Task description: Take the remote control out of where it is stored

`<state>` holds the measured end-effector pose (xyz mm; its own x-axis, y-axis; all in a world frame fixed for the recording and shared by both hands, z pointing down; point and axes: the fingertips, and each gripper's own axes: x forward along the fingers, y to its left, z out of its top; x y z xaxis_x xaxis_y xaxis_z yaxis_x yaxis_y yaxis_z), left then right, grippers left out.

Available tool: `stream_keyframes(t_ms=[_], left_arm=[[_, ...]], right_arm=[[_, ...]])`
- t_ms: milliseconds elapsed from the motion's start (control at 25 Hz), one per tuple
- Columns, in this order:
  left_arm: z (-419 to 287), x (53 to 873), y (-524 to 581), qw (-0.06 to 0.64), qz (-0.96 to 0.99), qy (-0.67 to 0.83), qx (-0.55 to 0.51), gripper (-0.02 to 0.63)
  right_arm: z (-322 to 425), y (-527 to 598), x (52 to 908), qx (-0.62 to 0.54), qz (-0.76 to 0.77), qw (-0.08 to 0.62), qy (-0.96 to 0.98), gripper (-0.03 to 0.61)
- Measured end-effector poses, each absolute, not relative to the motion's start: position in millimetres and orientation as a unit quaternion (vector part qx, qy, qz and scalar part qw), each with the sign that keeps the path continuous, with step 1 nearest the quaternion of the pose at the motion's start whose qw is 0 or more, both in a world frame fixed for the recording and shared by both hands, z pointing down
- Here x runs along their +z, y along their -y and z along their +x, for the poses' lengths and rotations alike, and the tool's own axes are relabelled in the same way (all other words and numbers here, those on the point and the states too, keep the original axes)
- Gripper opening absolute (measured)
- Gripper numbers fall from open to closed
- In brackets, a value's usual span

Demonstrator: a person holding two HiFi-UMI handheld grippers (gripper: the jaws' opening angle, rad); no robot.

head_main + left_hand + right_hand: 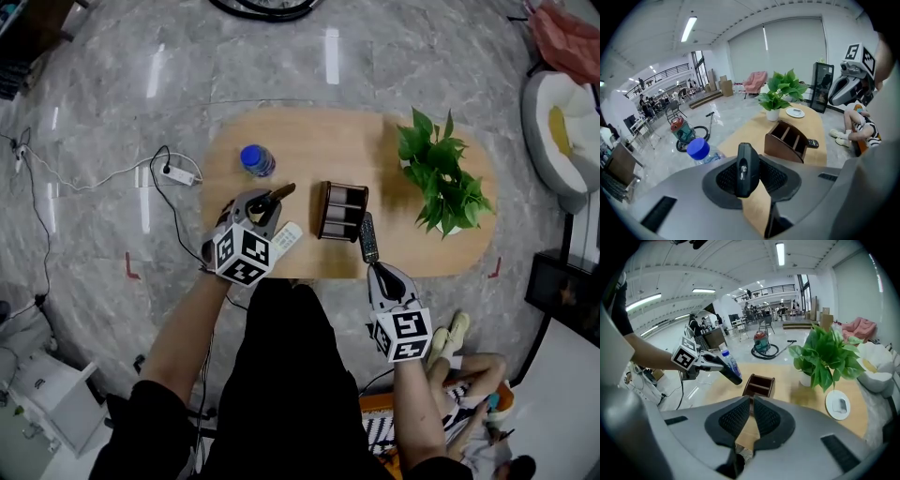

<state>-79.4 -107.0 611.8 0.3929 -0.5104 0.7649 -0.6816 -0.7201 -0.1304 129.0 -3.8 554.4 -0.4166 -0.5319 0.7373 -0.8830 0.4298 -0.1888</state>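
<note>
In the head view, the near edge of the counter (319, 141) ran just in front of my body. The black remote (368, 237) lay flat close to that edge, just right of the holder (342, 211) and outside it. Bare wood stood open behind the holder, between the bottle (257, 160) and the plant (441, 178). The white remote (288, 236) lay on the counter left of the holder, partly under the left tongs (279, 194). The right tongs (375, 269) hung at the near edge, tips just by the black remote's near end. I couldn't tell whether they touched it.

In the left gripper view, the left tongs were partly spread. Counter wood showed through the gap and nothing was pinched. Ahead stood the holder (787, 140), with the end of the black remote (812, 143) showing on the counter at its right side. A plate (794, 112) lay further on, near the plant's pot.

In the right gripper view, the right tongs were pressed almost together, with only a thin slit between the pads and nothing in it. The holder (759, 385) stood straight ahead, apart from them.

I counted two remotes, one holder, one bottle, one plant and one plate.
</note>
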Motion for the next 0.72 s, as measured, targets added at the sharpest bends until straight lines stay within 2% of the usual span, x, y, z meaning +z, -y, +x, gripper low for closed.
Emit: stream_keyframes(t_ms=[440,720], left_arm=[[-67.1,649.8,114.2,0.115,0.826,0.344,0.431,0.101],[-75.7,654.7,100.9,0.093,0.829,0.349,0.427,0.101]], right_arm=[[131.0,16.1,577.4,0.327,0.473,0.263,0.775,0.032],[117.9,0.5,597.9,0.34,0.442,0.285,0.78,0.032]])
